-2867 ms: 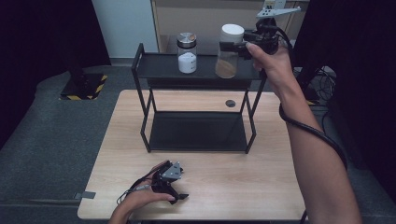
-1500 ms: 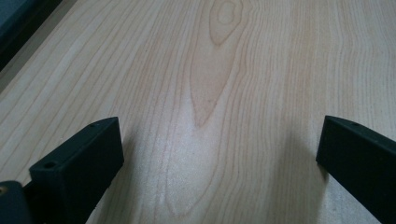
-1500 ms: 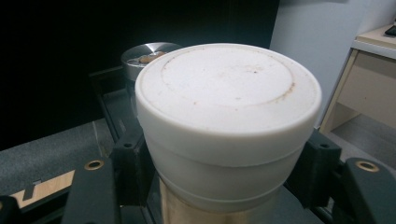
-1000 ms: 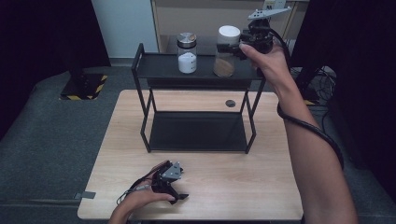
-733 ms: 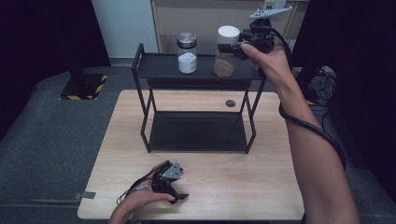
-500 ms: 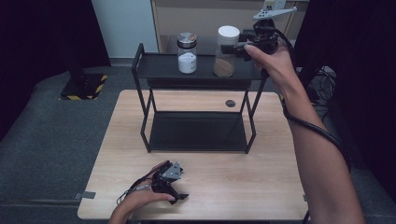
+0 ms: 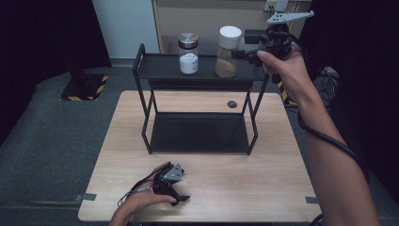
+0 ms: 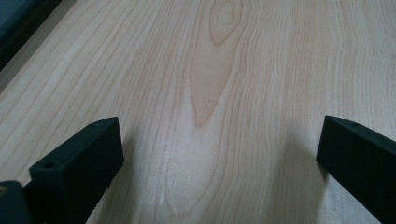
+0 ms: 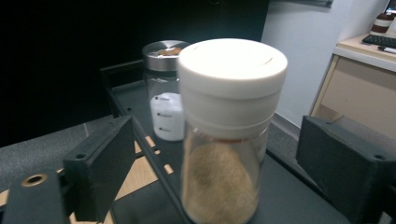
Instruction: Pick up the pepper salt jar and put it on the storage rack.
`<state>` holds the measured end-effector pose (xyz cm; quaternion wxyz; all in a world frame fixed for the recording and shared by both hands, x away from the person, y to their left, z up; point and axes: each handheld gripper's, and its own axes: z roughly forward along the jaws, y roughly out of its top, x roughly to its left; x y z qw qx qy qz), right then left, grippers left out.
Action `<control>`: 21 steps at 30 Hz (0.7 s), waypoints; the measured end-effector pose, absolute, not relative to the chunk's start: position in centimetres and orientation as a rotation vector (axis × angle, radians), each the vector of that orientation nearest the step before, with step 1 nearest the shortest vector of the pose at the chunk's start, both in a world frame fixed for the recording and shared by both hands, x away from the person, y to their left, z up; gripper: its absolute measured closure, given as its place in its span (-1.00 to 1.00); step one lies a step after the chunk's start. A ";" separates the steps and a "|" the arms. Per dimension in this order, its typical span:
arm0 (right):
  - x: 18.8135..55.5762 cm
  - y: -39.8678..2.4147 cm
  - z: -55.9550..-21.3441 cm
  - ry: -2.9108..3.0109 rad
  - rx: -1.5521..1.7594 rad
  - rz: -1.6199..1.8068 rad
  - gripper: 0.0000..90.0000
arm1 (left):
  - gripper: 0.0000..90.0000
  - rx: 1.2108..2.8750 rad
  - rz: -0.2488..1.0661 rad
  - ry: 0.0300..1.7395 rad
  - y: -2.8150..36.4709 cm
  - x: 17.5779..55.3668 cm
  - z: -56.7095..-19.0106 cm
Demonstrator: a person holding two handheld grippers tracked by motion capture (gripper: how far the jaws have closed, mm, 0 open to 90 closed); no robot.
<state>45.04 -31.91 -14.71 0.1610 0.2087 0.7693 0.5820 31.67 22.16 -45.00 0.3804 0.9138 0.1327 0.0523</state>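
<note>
White-capped jar (image 7: pixel 228 52) of brown powder is standing upright on the rack's top shelf (image 7: pixel 160 68), beside the steel-lidded jar (image 7: pixel 188 52). Right gripper (image 7: pixel 244 47) jaws have just been opening and are flanking it without contact, so placement looks complete; retreat is remaining. Left gripper (image 7: pixel 181 198) is resting wide open on the table (image 7: pixel 282 165), holding nothing
</note>
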 end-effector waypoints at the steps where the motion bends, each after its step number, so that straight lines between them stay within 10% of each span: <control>1: 44.7 -32.0 -14.8 2.194 0.593 1.665 -0.77 | -1.00 2.332 0.134 0.340 22.2 31.7 -45.0; 21: 39.1 -33.0 -19.7 2.167 0.522 1.723 -0.92 | -1.00 2.332 0.133 0.340 22.2 31.7 -45.0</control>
